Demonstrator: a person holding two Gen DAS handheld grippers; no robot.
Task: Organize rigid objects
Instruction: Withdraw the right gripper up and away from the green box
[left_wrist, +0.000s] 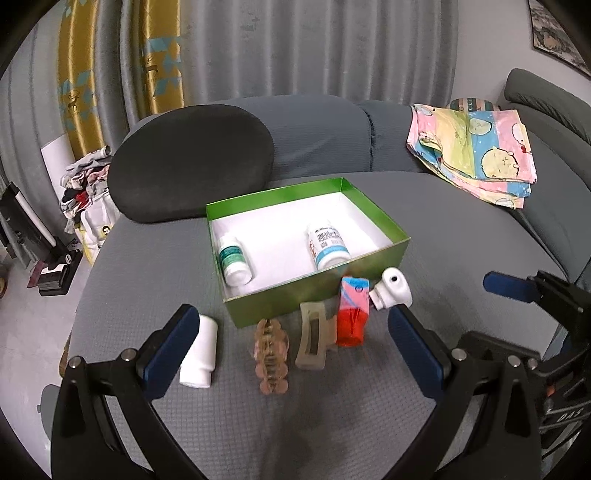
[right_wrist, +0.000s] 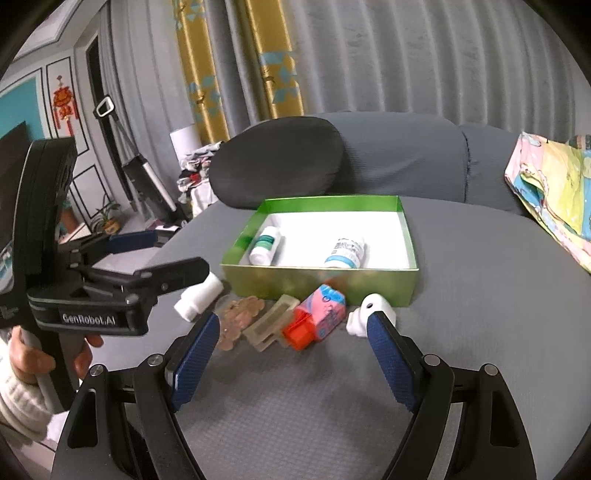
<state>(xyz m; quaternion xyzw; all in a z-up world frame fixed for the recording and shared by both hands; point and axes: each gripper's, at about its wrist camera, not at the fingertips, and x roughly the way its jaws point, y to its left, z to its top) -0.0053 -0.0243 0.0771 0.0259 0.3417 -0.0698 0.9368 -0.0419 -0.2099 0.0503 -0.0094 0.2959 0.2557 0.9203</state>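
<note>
A green box with a white inside stands on the grey cushion and holds two white pill bottles. In front of it lie a white bottle, a brown hair claw, a beige hair claw, a red-and-pink carton and a white earbud-shaped piece. My left gripper is open and empty just before this row. My right gripper is open and empty, near the carton.
A dark cushion leans behind the box. A folded patterned cloth lies at the back right on the sofa. The right gripper's body shows in the left view; the left gripper's body shows in the right view.
</note>
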